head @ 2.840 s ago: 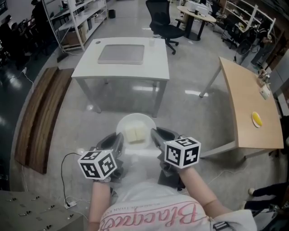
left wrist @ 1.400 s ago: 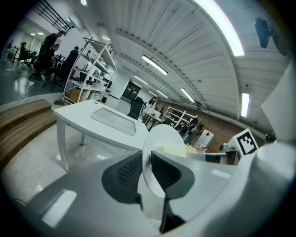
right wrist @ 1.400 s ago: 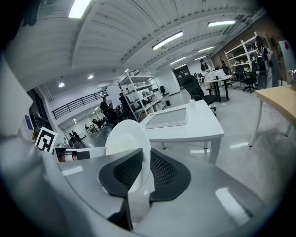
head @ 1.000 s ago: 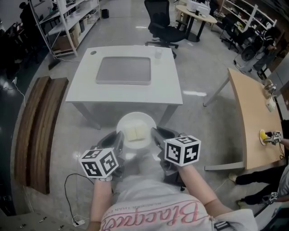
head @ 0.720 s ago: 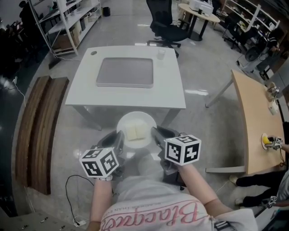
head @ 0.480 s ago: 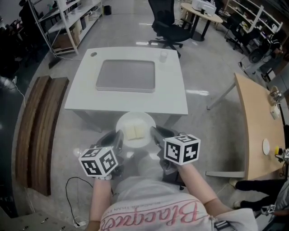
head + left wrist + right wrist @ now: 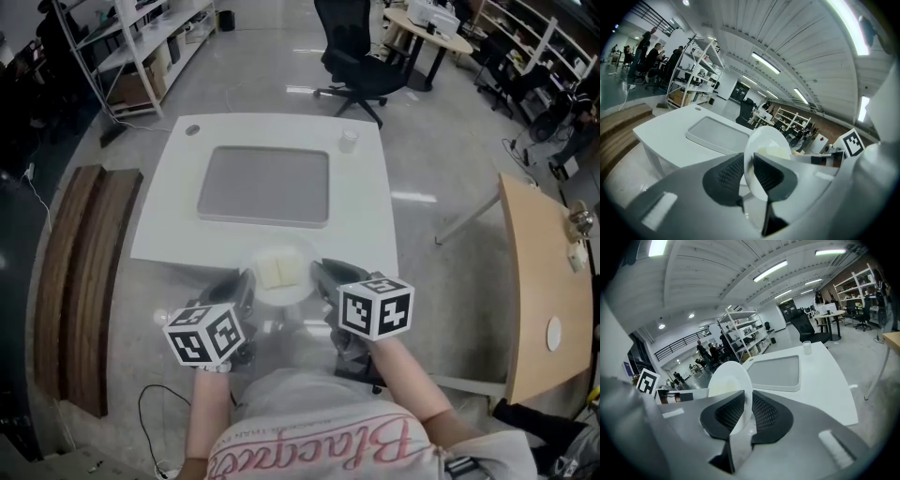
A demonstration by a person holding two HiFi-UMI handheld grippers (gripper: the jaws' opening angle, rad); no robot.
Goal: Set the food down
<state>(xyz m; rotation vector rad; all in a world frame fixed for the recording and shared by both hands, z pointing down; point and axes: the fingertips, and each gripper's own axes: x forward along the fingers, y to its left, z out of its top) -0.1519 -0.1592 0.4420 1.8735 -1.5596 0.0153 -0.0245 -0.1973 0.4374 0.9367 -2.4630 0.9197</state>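
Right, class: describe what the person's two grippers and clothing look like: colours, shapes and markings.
The left gripper and right gripper are alike: grey moulded bodies, black textured pads, and a white cube with black square markers on each. The person wears a white shirt with pink script lettering.

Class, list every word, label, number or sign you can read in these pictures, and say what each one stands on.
Shirt: one pink cursive word, upside down to the head view; too uncertain to quote.
Left marker cube and right marker cube: black-and-white square codes, no letters or digits.
Plate, tray, white table: no print visible.
Shelves: anything printed there is too small to read.
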